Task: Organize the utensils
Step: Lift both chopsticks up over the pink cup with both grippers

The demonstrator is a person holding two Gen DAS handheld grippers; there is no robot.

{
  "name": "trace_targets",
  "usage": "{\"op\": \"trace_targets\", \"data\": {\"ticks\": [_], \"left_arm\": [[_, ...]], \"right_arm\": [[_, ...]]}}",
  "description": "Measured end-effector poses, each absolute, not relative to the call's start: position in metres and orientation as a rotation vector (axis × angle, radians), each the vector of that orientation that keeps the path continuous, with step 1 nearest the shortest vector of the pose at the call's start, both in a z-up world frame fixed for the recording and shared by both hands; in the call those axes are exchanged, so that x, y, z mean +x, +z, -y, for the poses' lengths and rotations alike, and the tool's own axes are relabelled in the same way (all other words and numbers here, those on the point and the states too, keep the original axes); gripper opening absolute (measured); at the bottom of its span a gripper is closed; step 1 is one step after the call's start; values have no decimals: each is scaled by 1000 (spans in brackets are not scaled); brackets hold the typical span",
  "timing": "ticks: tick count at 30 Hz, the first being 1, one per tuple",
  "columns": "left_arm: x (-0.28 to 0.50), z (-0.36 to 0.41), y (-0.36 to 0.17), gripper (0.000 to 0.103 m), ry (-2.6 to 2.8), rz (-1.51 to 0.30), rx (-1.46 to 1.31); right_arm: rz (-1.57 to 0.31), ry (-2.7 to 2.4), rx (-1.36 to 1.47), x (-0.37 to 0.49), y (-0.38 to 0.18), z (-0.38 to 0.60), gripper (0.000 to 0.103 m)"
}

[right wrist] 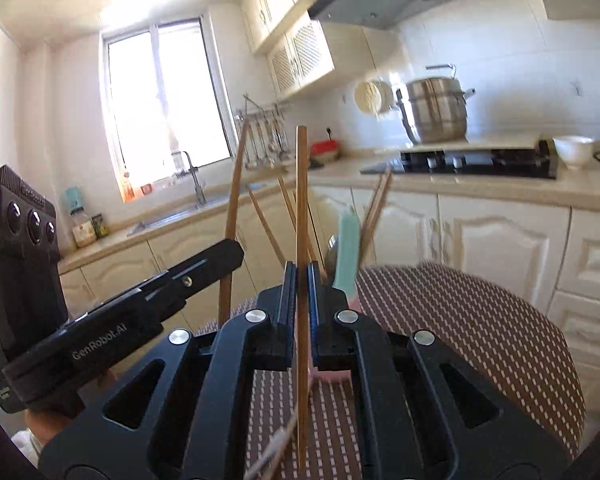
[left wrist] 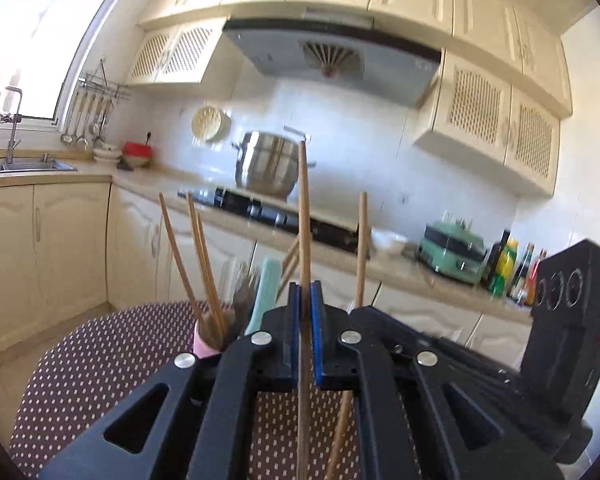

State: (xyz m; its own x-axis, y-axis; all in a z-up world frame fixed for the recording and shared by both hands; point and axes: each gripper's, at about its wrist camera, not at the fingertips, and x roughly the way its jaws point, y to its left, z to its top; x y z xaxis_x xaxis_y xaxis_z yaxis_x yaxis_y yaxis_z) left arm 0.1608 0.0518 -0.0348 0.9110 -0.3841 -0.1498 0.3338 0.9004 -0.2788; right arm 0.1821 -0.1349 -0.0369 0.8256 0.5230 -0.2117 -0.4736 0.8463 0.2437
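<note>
Left tool (left wrist: pixel 305 300) clamped on one long brown wooden chopstick (left wrist: pixel 304 216), held upright above the dotted brown counter (left wrist: pixel 80 380). Right tool (right wrist: pixel 299 280) pinched shut on a second upright wooden chopstick (right wrist: pixel 301 200). Small pink holder cup (left wrist: pixel 204 342) just ahead, already stocked with several wooden chopsticks (left wrist: pixel 204 264), a pale teal flat handle (left wrist: pixel 265 292) and a dark utensil, type unclear. Judging mid-task: part sorted, two held sticks not yet in the cup, maybe more loose below, hard to tell
</note>
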Motion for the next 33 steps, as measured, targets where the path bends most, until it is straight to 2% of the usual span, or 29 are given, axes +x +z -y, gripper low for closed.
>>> {"op": "trace_targets", "data": {"ticks": [7,18,23,33], "left_arm": [[180,-67,-18,5,-331,-14,-287],[227,-66,-7,5,-239,106,-277],[241,-68,-13,5,-208,129,-265],[264,-69,-36,5,-205,59,-260]], "right_arm": [[-188,535,175,211,-16,122,6],[-80,502,194,247,0,117,6],[-46,495,218,257,-2,118,6],[-52,495,204,269,-13,108,6]]}}
